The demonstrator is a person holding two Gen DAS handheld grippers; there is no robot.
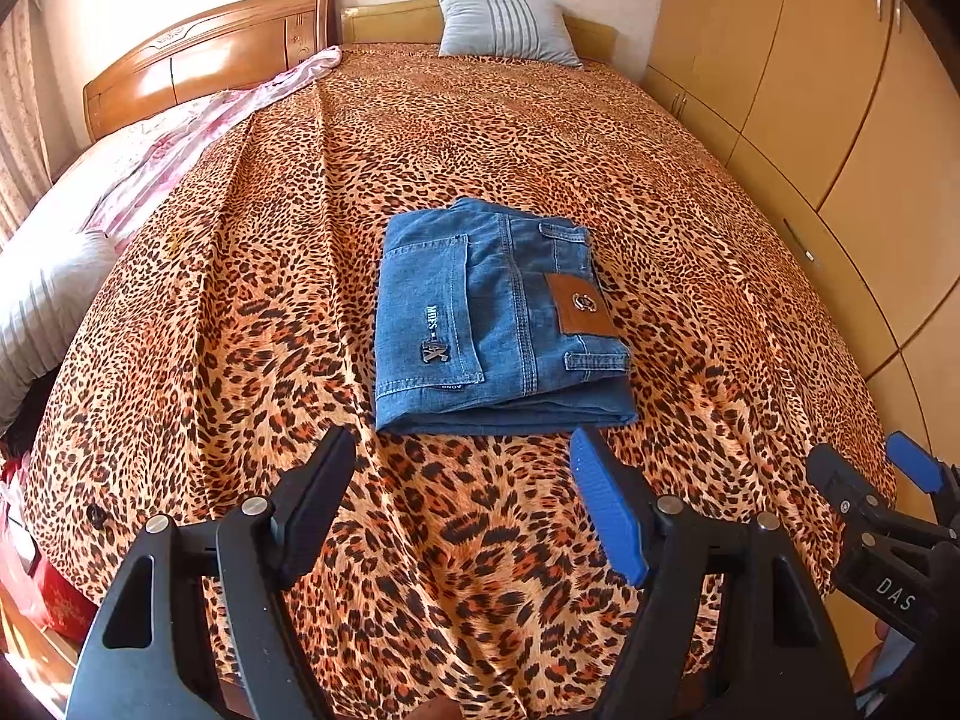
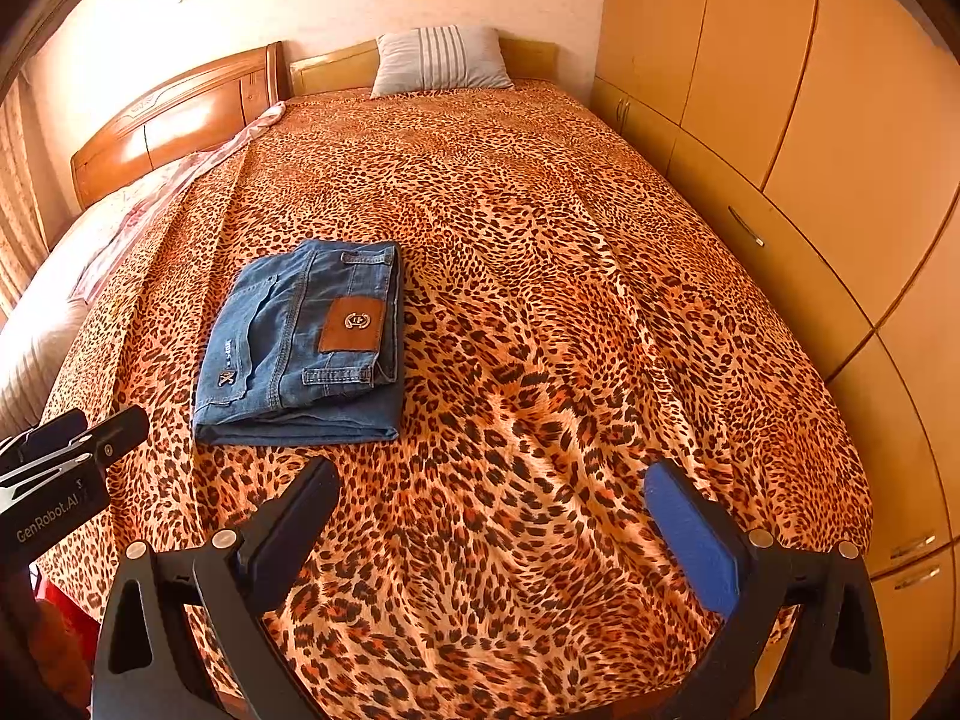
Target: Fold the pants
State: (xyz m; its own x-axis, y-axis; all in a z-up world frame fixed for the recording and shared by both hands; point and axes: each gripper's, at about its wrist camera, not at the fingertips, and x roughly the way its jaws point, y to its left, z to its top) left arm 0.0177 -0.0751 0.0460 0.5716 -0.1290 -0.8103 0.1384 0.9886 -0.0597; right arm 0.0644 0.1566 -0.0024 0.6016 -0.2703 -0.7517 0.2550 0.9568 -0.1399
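A pair of blue denim pants (image 1: 492,318) lies folded into a compact rectangle on the leopard-print bedspread (image 1: 540,150), with a back pocket and a brown leather patch (image 1: 579,306) facing up. My left gripper (image 1: 462,450) is open and empty, just in front of the pants' near edge. In the right wrist view the pants (image 2: 300,348) lie ahead to the left. My right gripper (image 2: 489,480) is open and empty over bare bedspread (image 2: 570,300). The right gripper also shows in the left wrist view (image 1: 864,462), and the left gripper in the right wrist view (image 2: 78,426).
A grey striped pillow (image 1: 504,27) leans on the headboard (image 1: 210,60) at the far end. Pink and white bedding (image 1: 120,180) lies along the left side. Wooden wardrobe doors (image 2: 810,120) run close along the bed's right side.
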